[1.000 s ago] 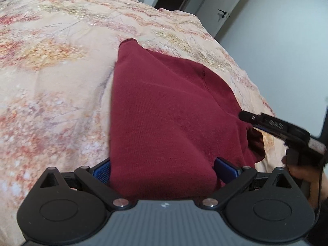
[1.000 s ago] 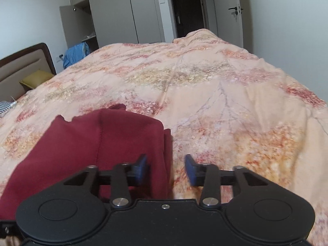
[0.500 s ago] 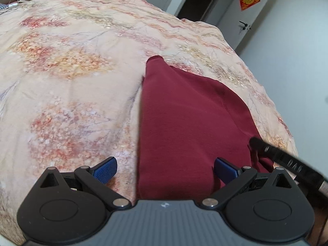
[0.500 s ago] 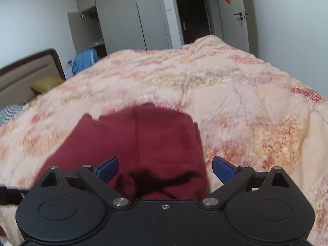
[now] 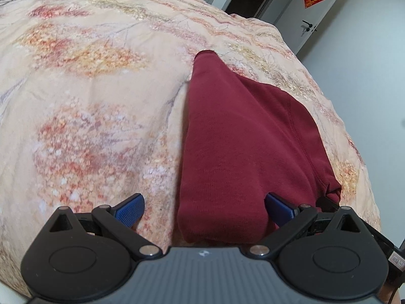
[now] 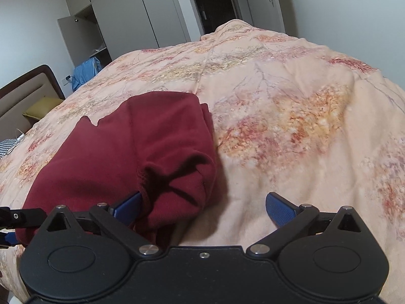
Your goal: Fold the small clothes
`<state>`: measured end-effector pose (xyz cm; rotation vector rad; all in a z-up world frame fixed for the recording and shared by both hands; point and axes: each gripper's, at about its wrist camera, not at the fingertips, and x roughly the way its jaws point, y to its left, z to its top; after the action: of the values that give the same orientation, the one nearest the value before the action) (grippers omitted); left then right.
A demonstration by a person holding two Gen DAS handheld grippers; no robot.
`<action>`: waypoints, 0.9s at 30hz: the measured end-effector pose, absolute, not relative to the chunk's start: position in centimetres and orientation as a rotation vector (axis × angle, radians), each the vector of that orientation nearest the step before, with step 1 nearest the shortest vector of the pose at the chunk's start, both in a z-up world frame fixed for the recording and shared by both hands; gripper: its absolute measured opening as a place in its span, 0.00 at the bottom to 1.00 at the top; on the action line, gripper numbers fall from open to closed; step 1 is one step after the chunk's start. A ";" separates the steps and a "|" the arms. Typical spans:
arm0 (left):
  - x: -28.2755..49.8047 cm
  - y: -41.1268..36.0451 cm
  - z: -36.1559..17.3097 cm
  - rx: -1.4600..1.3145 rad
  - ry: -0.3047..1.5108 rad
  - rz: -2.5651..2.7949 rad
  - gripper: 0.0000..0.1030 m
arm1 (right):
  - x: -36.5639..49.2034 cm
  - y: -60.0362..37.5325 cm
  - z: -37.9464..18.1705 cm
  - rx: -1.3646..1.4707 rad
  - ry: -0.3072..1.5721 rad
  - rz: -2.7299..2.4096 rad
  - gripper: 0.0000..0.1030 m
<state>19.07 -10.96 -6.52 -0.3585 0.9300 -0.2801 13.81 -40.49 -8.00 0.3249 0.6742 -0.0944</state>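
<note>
A dark red shirt [image 5: 243, 152] lies on the bed [image 5: 88, 88], on top of a peach cover with flowers. It sits near the front edge of the bed, close to both tools.

The left tool [image 5: 203, 206] is spread wide. It holds nothing. The near end of the shirt lies between its 2 blue fingers [image 5: 129, 209], but they do not pinch it.

The right tool [image 6: 203, 206] is spread wide too, and it also holds nothing. Its left finger is just beside the bunched corner of the shirt [image 6: 141, 149]. Its right finger is over bare cover.

The shirt looks partly folded. It is narrow now, with more than 1 layer, and its long left side is neat and straight. So I think some folds are done.

It is not finished yet. The near right corner is lumpy and wrinkled, and the far edge is uneven. I think the shirt needs smoothing, and maybe 1 more fold to make it small and tidy. No other small clothes show on the bed here.
</note>
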 end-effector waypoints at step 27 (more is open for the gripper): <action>18.9 -10.8 -7.1 -0.357 0.918 -0.272 1.00 | 11.8 -42.3 -8.7 0.215 0.671 -0.211 0.99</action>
<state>18.87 -10.82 -7.13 -0.3570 0.9180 -0.2719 11.83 -42.32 -8.67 0.2152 0.6715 -0.2109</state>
